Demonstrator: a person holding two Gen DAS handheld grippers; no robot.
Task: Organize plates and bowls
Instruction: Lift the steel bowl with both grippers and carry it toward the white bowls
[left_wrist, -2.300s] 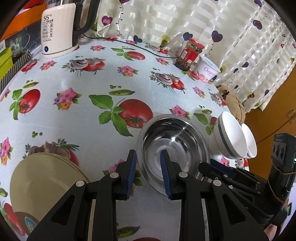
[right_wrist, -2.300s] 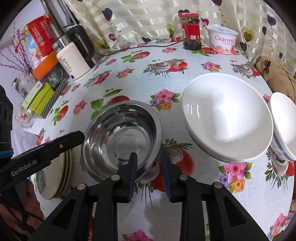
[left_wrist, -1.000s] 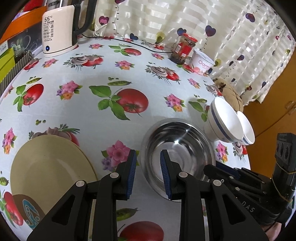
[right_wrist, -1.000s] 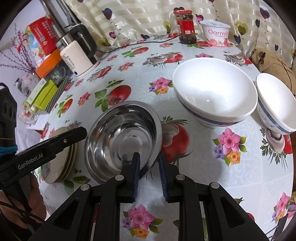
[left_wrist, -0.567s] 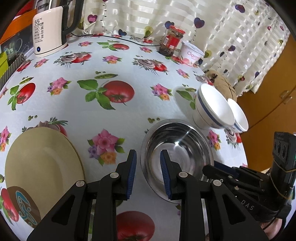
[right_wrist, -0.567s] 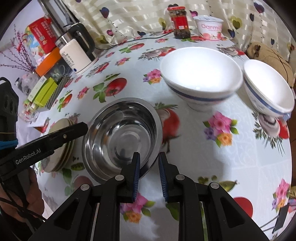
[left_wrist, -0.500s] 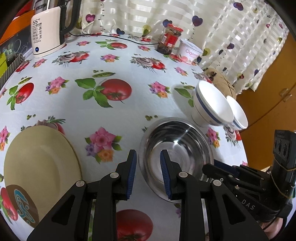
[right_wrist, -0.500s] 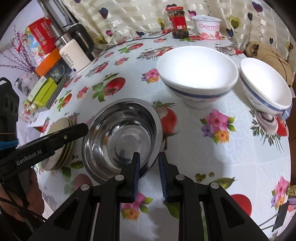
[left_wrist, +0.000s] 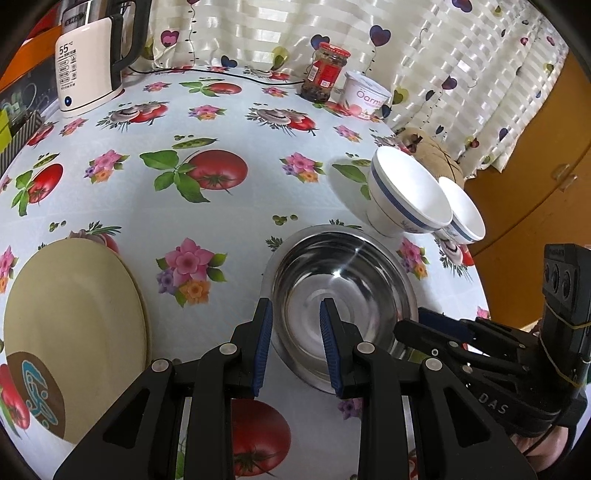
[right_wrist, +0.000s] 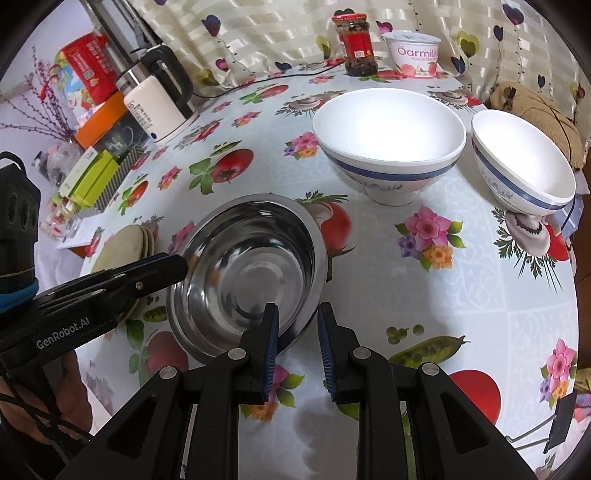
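Observation:
A steel bowl (left_wrist: 347, 280) (right_wrist: 243, 258) sits on the flowered tablecloth with a gripper on either side of it. My left gripper (left_wrist: 295, 302) (right_wrist: 183, 264) straddles its left rim, outer pad at the rim's edge and inner pad inside the bowl. My right gripper (right_wrist: 297, 306) (left_wrist: 406, 325) has the right rim between its fingers. Its jaws are opening, and a gap shows on both sides of the rim. Two white bowls with blue bands (right_wrist: 388, 125) (right_wrist: 524, 158) stand beyond it. A stack of beige plates (left_wrist: 70, 314) (right_wrist: 122, 247) lies to the left.
A white kettle (left_wrist: 88, 70) with its cord, a red-lidded jar (left_wrist: 325, 74) and a yoghurt tub (left_wrist: 365, 96) stand along the far curtain. Boxes (right_wrist: 96, 173) crowd the left edge. The table's right edge (left_wrist: 476, 280) drops off just past the smaller white bowl.
Both grippers and the steel bowl have shifted toward the table's near side, away from the white bowls. The right gripper's fingers have spread apart off the rim.

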